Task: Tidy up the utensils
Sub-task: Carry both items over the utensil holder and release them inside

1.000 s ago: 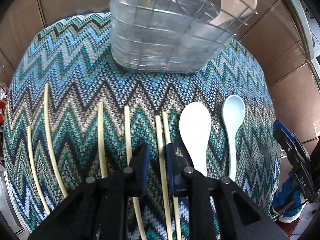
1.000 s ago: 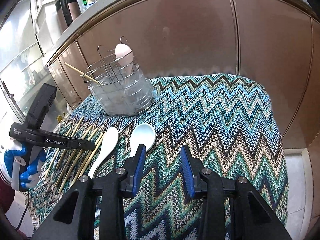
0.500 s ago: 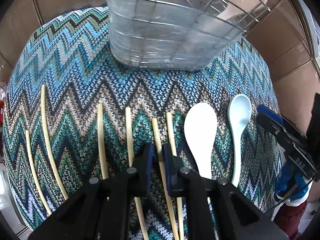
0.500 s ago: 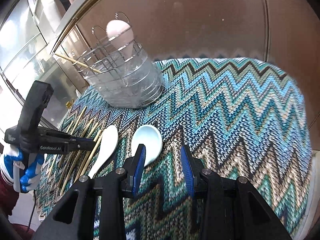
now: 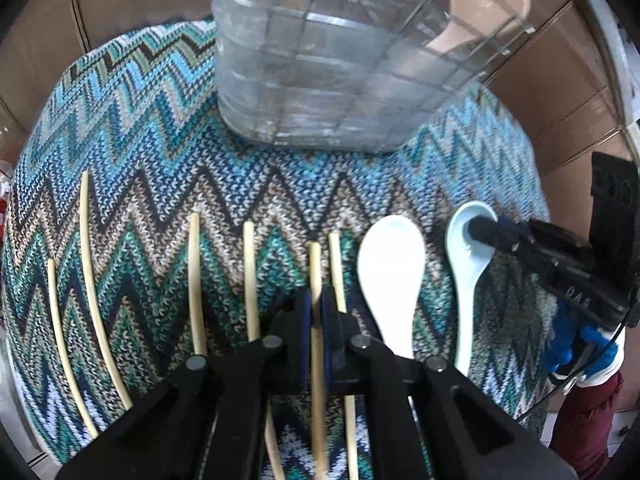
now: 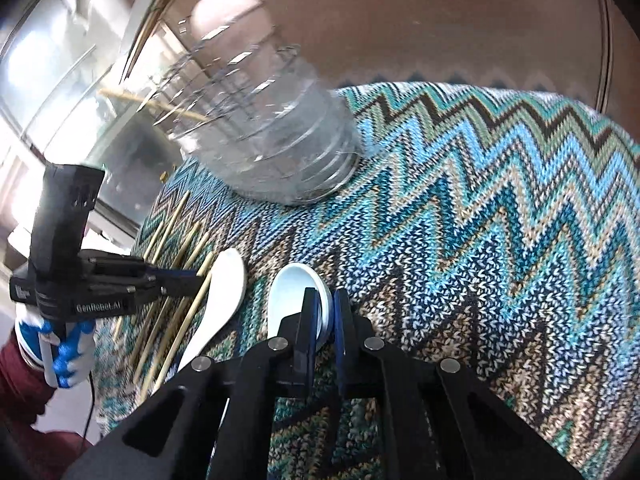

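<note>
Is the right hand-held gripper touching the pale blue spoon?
Touching. The right wrist view shows the right hand-held gripper closed on the pale blue spoon, pinching its bowl rim.

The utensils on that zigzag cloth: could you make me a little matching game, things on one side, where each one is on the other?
Things:
1. pale blue spoon
2. white spoon
3. pink spoon
4. chopstick

States:
A. standing in the wire holder
B. pinched at its bowl rim by the right gripper
C. pinched by the left gripper
D. lying free on the cloth

Pairs: 1-B, 2-D, 3-A, 4-C
</note>
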Action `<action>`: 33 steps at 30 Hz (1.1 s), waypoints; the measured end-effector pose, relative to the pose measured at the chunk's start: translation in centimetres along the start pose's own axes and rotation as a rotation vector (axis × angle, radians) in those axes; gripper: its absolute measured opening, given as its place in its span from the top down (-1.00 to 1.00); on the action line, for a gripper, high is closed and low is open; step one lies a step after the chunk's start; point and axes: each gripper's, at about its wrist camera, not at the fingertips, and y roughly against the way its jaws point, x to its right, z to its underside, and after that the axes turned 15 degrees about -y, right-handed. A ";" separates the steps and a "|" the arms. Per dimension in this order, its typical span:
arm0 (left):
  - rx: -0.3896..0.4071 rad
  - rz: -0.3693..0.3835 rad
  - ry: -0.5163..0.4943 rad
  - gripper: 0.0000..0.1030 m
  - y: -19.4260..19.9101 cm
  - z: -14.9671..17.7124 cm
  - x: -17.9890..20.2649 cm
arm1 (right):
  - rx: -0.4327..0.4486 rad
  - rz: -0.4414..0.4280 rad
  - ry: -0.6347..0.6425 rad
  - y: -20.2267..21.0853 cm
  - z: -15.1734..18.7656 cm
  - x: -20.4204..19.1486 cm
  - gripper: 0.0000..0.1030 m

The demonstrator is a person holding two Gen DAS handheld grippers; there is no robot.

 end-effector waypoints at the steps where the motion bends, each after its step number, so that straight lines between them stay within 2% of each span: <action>1: 0.022 -0.002 -0.002 0.91 0.5 0.2 0.0 | 0.019 0.007 0.019 0.4 0.2 -0.6 0.86; 7: 0.206 0.004 -0.044 0.91 5.3 1.6 1.4 | 0.150 0.060 0.095 4.7 2.6 -3.9 0.87; 10: 0.345 0.003 -0.082 0.91 9.4 2.6 2.7 | 0.239 0.074 0.124 7.5 3.3 -5.9 0.86; 14: 0.604 -0.066 -0.144 0.91 16.7 2.6 4.7 | 0.406 0.080 0.160 12.2 2.9 -9.0 0.87; 15: 0.643 -0.080 -0.152 0.91 17.7 1.8 4.9 | 0.443 0.086 0.169 13.1 2.7 -9.8 0.87; 17: 0.777 -0.134 -0.153 0.91 21.0 0.8 5.3 | 0.562 0.103 0.188 15.2 1.8 -12.1 0.87; 19: 0.859 -0.163 -0.135 0.91 22.9 -0.4 4.9 | 0.682 0.169 0.214 16.2 1.0 -14.3 0.86; 23: 1.028 -0.238 -0.071 0.91 26.0 -3.2 3.9 | 0.824 0.206 0.213 17.6 -1.2 -16.1 0.87; 26: 1.092 -0.264 -0.025 0.91 26.5 -5.1 2.9 | 0.884 0.236 0.213 16.9 -3.0 -17.1 0.87; 29: 1.130 -0.342 -0.005 0.91 25.5 -6.9 2.3 | 0.921 0.282 0.220 16.0 -4.3 -17.4 0.87; 33: 1.133 -0.393 0.011 0.91 23.1 -8.3 1.9 | 0.930 0.311 0.214 13.6 -5.5 -16.4 0.87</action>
